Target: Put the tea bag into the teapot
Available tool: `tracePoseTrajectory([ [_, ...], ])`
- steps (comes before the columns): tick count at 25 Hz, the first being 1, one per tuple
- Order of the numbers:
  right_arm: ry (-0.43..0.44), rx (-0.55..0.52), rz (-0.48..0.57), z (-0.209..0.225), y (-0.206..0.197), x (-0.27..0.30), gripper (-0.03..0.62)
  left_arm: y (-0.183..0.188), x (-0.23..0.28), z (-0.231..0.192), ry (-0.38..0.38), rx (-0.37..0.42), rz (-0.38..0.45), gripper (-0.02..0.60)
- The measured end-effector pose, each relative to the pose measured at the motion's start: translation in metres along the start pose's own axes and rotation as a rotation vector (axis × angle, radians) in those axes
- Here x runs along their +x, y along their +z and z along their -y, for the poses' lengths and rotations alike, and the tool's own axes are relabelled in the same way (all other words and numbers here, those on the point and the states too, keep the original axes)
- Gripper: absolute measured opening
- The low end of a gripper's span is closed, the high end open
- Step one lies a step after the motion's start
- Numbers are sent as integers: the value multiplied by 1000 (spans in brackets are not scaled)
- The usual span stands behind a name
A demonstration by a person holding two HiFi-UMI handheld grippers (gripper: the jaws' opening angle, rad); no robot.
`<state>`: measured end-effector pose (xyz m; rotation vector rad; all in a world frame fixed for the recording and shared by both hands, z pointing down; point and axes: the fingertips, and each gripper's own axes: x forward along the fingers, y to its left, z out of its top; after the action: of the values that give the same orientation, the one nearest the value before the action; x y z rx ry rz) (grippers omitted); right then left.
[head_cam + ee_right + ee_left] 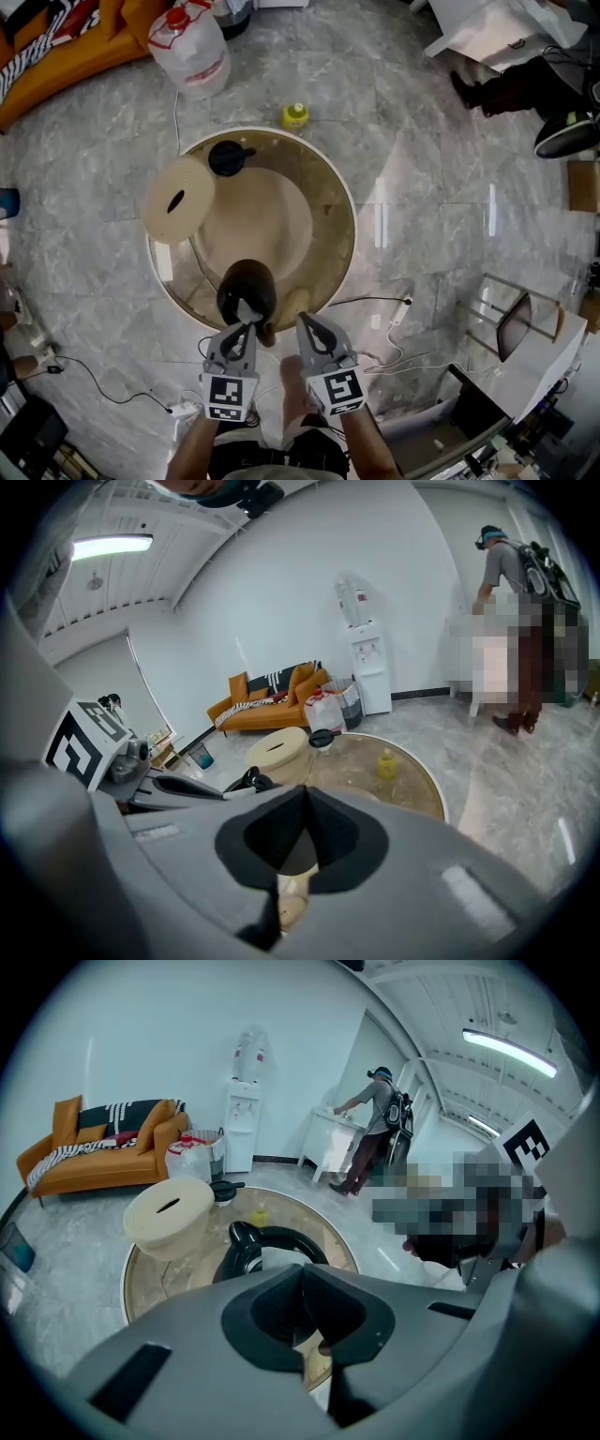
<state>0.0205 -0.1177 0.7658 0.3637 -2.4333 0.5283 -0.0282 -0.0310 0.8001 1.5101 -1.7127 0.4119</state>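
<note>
Up and to the left of the teapot (246, 284), a cream container (178, 200) with a slot in its top is seen on the round surface (330, 211). At the teapot's near side the left gripper (247, 322) is held with its fingers (273, 1312) pressed together. A small white tea bag (248, 308) is pinched at their tips, just over the teapot's dark open mouth; whether it touches the rim cannot be told. The bag is judged to be very light, soft and limp, so it can be expected to swing and fold. Its paper could be torn if it is squeezed hard or snagged. A pinch on its upper edge is judged best, so that the body hangs free and can be lowered through the opening. The teapot itself is judged heavier, stiff and breakable, and is best not knocked. Just to the right of the teapot, the right gripper (307, 323) is held with its fingers closed on each other and nothing between them.
</note>
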Motion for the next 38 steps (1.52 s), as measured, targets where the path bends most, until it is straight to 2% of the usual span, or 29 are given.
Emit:
tracePoseTrajectory([
  [13, 7, 34, -20, -1, -18, 7, -2, -11, 13, -8, 13, -29, -23, 18],
  [14, 6, 36, -20, 0, -18, 7, -2, -11, 13, -8, 9, -34, -23, 28],
  [16, 4, 35, -17, 0, -18, 6, -2, -11, 13, -7, -9, -36, -23, 126],
  [18, 2, 38, -12, 0, -18, 5, -2, -11, 13, -4, -27, -34, -25, 164],
  [23, -1, 42, -4, -3, -14, 0, -2, -11, 9, 0, -25, -22, -43, 209],
  [32, -1, 43, 14, -13, -2, -6, -2, -2, 0, -2, 6, 27, -56, 219],
  [38, -3, 34, 31, -19, 6, -17, -2, 4, -9, 4, 4, 39, -35, 219],
])
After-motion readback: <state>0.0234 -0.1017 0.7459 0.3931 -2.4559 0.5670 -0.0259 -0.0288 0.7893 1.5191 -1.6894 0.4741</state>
